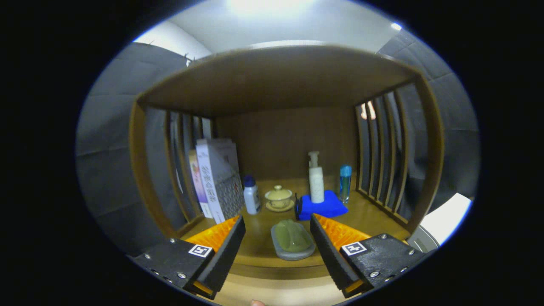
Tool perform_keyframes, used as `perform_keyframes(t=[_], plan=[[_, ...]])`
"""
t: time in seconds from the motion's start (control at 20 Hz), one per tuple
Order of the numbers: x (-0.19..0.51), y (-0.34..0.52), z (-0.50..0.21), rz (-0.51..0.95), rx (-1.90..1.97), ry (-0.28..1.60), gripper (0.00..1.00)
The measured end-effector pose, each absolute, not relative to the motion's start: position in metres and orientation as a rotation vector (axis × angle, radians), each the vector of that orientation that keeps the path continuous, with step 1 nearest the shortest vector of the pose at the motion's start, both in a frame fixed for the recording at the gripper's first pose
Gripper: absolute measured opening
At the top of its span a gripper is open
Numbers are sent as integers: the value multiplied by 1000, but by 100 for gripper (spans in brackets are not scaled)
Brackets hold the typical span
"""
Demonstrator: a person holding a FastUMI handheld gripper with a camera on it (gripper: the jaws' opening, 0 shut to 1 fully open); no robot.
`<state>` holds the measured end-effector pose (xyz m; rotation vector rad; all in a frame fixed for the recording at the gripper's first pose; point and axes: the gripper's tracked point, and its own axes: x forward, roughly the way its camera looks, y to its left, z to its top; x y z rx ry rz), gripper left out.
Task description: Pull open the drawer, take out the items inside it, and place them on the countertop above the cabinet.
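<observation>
My gripper (277, 229) is open, its fingers wide apart over the front of the wooden countertop (255, 248). Between the fingertips lies a green soap-like lump (291, 236) on a grey oval dish (293, 254), resting on the countertop. The dish's right edge sits very close to the right finger (323, 242), and a clear gap separates it from the left finger (231, 244). Beyond the fingers a blue folded cloth (327, 207) carries a white pump bottle (315, 180).
On the same surface stand a lidded yellowish cup on a saucer (279, 197), a small white bottle with a blue cap (251, 195), a clear blue-capped bottle (345, 183) and upright boxes (219, 180) at the left. Slatted side walls (382, 157) and a wooden top board (276, 76) enclose the niche.
</observation>
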<state>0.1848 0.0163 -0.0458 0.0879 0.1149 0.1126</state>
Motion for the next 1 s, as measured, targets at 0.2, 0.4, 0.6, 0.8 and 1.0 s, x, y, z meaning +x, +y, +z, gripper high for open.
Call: perform_keyframes(t=[0.2, 0.4, 0.6, 0.8, 1.0], plan=[[104, 33, -32, 145, 14, 3, 94], [33, 55, -52, 199, -27, -25, 94], [-10, 66, -92, 223, -14, 2, 94], [-36, 60, -136, 211, -7, 49, 94], [-43, 44, -185, 150, 15, 140, 95]])
